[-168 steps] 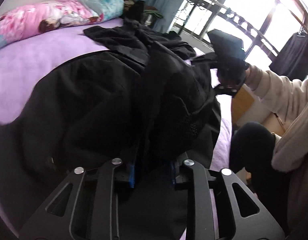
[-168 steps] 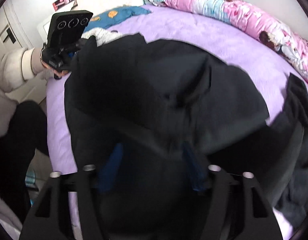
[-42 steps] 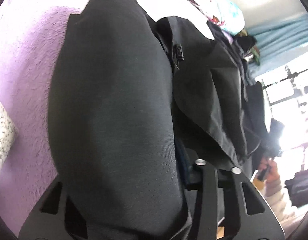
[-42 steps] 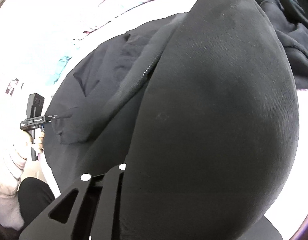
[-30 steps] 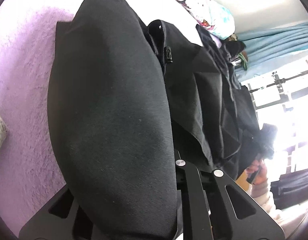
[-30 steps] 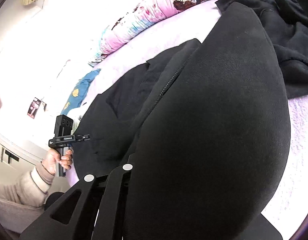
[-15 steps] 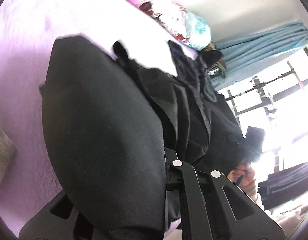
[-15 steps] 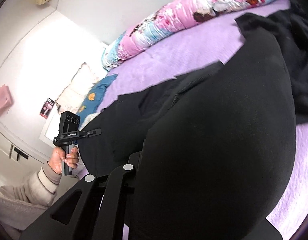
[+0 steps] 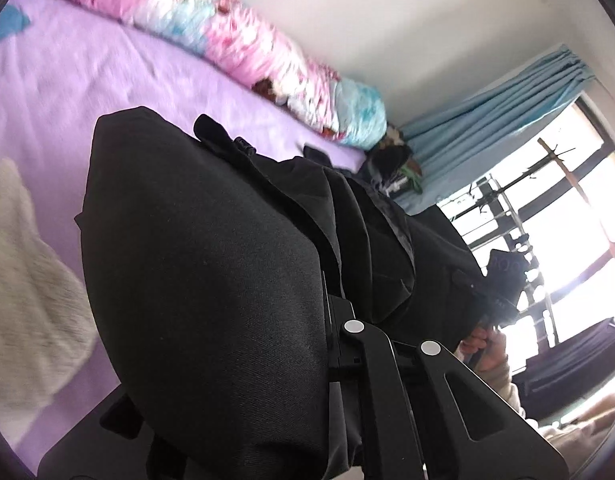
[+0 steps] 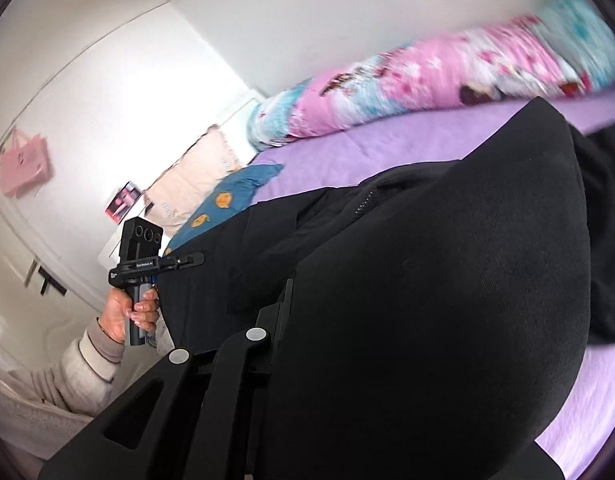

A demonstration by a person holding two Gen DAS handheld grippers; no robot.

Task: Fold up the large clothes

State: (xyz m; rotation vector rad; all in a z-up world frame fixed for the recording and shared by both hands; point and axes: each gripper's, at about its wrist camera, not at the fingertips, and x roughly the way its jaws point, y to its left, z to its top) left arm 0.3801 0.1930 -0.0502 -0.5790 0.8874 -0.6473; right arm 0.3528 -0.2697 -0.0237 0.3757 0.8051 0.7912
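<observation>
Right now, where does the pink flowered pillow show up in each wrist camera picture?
Left wrist view: the pillow runs along the top, from upper left toward the blue curtain.
Right wrist view: the pillow lies upper right, against the wall.
Shared landmark: the black garment on the purple bed.

The black garment (image 9: 211, 280) billows right in front of both tools, blocking nearly all passage ahead. Open purple bed (image 9: 67, 92) lies free on the far left, up to the pink floral pillow roll (image 9: 247, 40) along the far wall. A fuzzy cream cloth (image 9: 23, 280) fills the near left. More dark clothes (image 10: 603, 216) crowd the bed's right.
</observation>
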